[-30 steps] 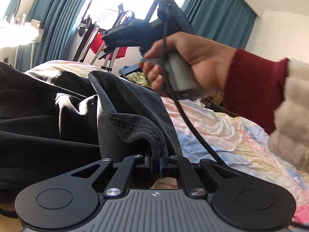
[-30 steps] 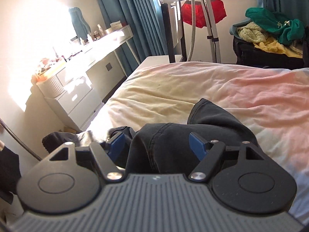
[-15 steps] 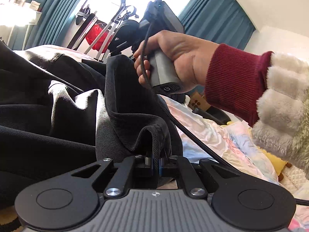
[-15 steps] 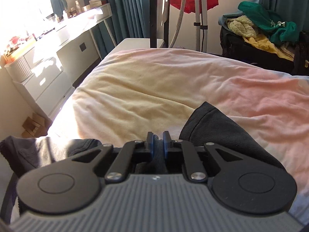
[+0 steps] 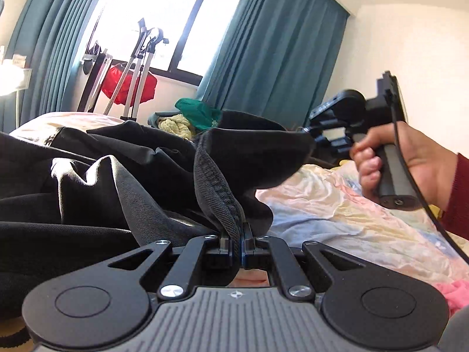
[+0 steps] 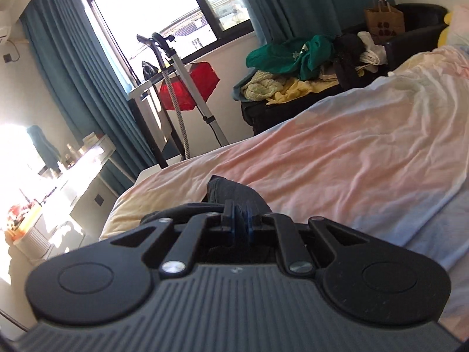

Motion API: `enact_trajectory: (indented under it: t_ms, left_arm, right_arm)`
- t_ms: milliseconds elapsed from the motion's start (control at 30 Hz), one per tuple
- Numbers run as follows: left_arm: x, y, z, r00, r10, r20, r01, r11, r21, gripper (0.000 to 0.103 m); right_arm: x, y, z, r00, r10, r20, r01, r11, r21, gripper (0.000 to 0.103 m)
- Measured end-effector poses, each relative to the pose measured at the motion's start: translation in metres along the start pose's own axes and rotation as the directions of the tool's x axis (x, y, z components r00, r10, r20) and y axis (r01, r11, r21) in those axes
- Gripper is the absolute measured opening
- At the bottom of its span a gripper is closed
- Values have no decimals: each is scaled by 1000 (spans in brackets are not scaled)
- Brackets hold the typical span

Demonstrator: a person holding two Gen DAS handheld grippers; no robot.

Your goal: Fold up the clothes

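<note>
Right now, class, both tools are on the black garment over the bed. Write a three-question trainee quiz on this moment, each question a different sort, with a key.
1. True or false: the left tool is shut on the ribbed hem of the black garment.
2. Multiple choice: in the left wrist view, the right tool grips the garment's
A. lifted corner, off the bed
B. part lying flat on the bedding
C. nothing
3. Fill in: the red item by the window hangs behind a ____ pole.

Key: 1 true; 2 A; 3 silver
</note>
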State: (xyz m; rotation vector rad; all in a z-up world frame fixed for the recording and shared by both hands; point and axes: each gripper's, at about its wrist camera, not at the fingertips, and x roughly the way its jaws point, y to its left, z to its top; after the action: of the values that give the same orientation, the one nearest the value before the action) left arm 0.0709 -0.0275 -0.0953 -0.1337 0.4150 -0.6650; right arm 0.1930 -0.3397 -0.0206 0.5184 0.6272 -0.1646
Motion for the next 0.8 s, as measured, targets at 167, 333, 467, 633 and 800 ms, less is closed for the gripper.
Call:
enact_trajectory:
  t_ms: [167,333,467,633,800]
  left_arm:
    - [-1,-21,-17,998,51,-25,-49,996,68,5]
    - [8,-24,-31,989,116,-97,-105,989,106,5]
    - [6,-26,-35,984,143,-109,-130,985,118,7]
    - [12,-22,-34,981,168,-98,-154,979,134,8]
    - [11,-23,-36,977,189,-104,-174,975,137,9]
  right_arm:
    - [-31,-91,-31,994,-102,-38,106,986,127,11]
    - [-51,-153,-55,992,-88,-90,108,962,250,13]
    - [-66,-156,-61,999,-31,-41,41,966,255,27]
    - [-65,-144,-59,1000,17,-1,-16,988,155,80]
    - [-43,-113,-62,1000,-17,-25,14,994,-112,79]
